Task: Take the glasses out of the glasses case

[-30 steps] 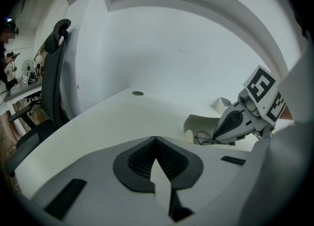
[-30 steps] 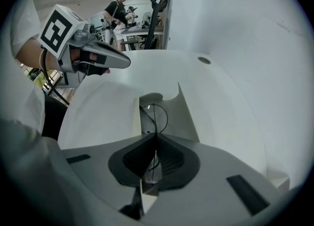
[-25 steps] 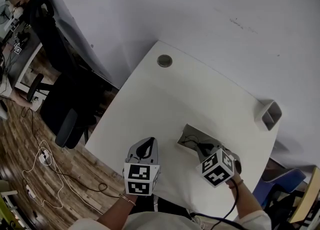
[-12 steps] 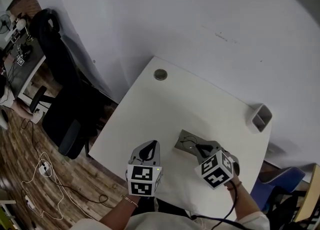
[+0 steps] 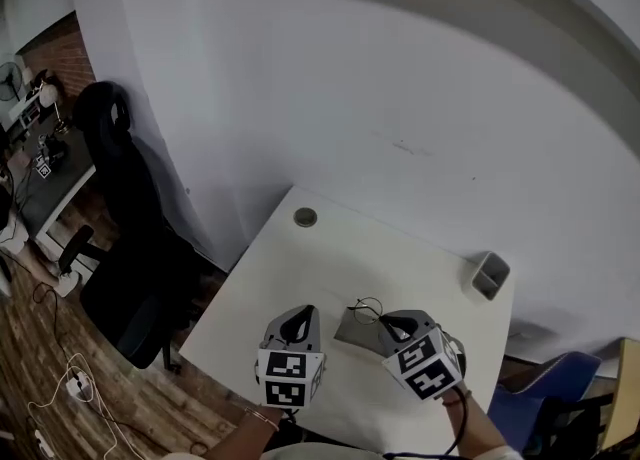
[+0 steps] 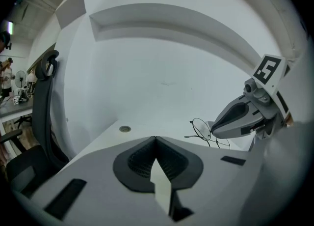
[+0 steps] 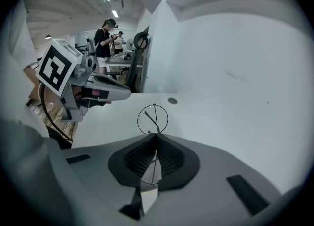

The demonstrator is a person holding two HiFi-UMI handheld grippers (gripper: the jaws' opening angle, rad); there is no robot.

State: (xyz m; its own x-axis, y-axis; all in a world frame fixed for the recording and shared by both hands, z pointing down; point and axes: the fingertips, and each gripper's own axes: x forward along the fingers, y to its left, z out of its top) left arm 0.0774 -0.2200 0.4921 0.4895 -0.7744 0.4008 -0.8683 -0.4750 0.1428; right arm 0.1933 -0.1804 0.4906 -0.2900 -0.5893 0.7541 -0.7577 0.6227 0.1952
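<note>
My right gripper point(image 7: 157, 135) is shut on thin wire-rimmed glasses point(image 7: 153, 118), with one round lens sticking out past the fingertips. In the head view the glasses point(image 5: 366, 307) hang just above the grey glasses case point(image 5: 353, 330), which lies on the white table point(image 5: 330, 258) in front of the right gripper point(image 5: 386, 324). My left gripper point(image 5: 298, 314) hovers left of the case, apart from it. Seen from the left gripper point(image 6: 156, 139), its jaws are shut with nothing between them, and the glasses point(image 6: 203, 130) dangle from the right gripper point(image 6: 216, 127).
A round grommet point(image 5: 305, 216) sits at the table's far left corner. A small grey open box point(image 5: 488, 275) stands at the far right edge. A black office chair point(image 5: 120, 188) is left of the table, and a white wall runs behind it. People stand at distant desks point(image 7: 108, 38).
The right gripper has risen a little with the glasses, which now sit above the case rather than in it. The head view has tilted up, showing more wall.
</note>
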